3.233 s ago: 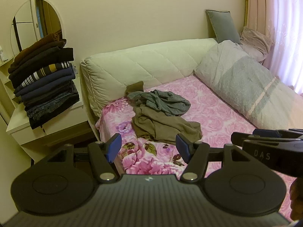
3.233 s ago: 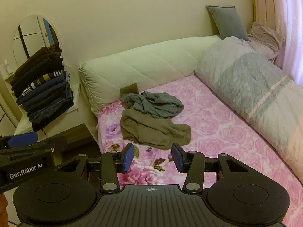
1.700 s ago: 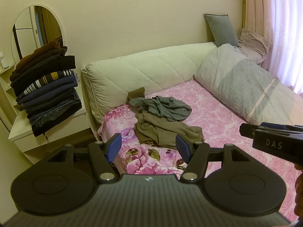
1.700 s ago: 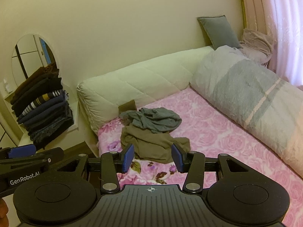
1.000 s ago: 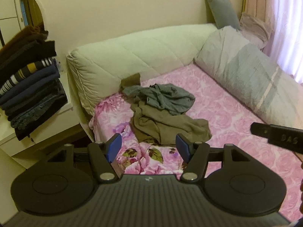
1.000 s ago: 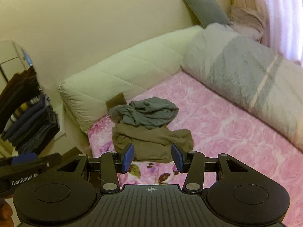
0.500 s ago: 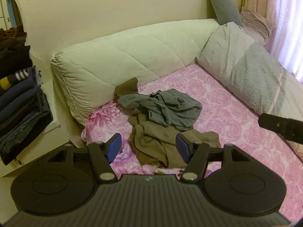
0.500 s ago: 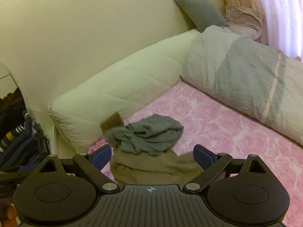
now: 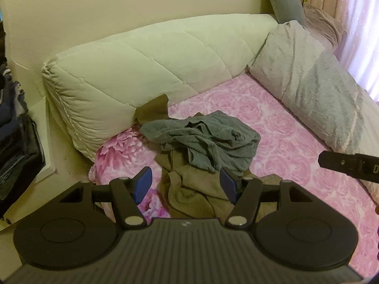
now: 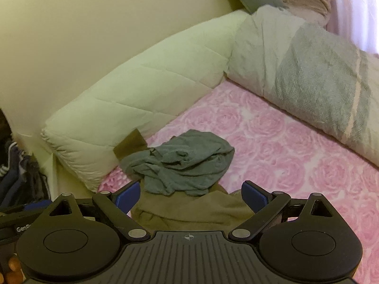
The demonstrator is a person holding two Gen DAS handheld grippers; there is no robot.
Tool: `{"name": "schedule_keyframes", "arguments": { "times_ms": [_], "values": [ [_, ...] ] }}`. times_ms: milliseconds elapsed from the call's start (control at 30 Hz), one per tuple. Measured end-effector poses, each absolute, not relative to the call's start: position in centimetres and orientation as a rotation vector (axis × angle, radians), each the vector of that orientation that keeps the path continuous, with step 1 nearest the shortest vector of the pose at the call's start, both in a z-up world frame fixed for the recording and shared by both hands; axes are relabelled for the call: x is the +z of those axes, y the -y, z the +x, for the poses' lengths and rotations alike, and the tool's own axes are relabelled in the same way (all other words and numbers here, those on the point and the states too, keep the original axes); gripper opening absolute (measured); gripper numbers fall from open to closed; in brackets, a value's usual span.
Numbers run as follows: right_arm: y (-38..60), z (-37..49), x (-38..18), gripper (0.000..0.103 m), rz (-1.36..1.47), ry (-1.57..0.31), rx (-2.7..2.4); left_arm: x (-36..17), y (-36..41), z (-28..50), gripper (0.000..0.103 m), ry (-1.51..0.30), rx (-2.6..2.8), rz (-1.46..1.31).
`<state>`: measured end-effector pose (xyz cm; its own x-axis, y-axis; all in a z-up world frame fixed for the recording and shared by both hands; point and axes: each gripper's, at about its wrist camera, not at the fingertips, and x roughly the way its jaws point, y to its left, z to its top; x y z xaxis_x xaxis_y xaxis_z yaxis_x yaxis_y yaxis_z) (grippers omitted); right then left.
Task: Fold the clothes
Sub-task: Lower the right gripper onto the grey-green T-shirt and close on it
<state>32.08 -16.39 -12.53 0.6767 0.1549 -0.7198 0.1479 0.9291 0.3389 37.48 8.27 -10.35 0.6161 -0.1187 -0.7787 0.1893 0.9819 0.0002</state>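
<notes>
grey garment [image 9: 208,139]: crumpled, unfolded, heaped on olive one | olive garment [image 9: 194,189]: rumpled, spread beneath, one corner against quilted bolster

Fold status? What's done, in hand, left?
Done: a stack of folded clothes sits at left. In hand: nothing; the left hand-held gripper and the right hand-held gripper are open. Left: the grey garment crumpled on the olive garment.

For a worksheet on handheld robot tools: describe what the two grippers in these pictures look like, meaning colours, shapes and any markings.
Both are matte black. The left gripper and the right gripper each have a ribbed central body, two round discs at the sides, angled link arms with silver pivot pins, and blue pads on the fingertips. Part of a white printed word, "Gen", shows on the left gripper's side in the right wrist view.
</notes>
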Motion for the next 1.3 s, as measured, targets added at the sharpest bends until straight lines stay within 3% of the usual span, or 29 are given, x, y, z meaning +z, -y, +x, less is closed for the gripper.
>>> {"name": "schedule_keyframes", "arguments": {
  "times_ms": [467, 967, 1067, 1300],
  "values": [
    [16.7, 39.5, -19.0, 0.095, 0.402, -0.948, -0.019, -15.8, -9.7, 46.7, 0.056, -0.972, -0.177, 0.028],
    [15.2, 47.7, -26.9, 0.095, 0.22, -0.965, 0.053, -23.6, -9.9, 55.1, 0.055, -1.071, -0.166, -0.136],
    [14.4, 49.0, -28.2, 0.082, 0.172, -0.974, 0.085, -24.7, -9.7, 56.2, 0.055, -1.08, -0.154, -0.158],
    [13.2, 51.5, -31.0, 0.082, 0.158, -0.972, 0.13, -27.5, -9.8, 57.9, 0.055, -1.126, -0.13, -0.216]
  ]
}}
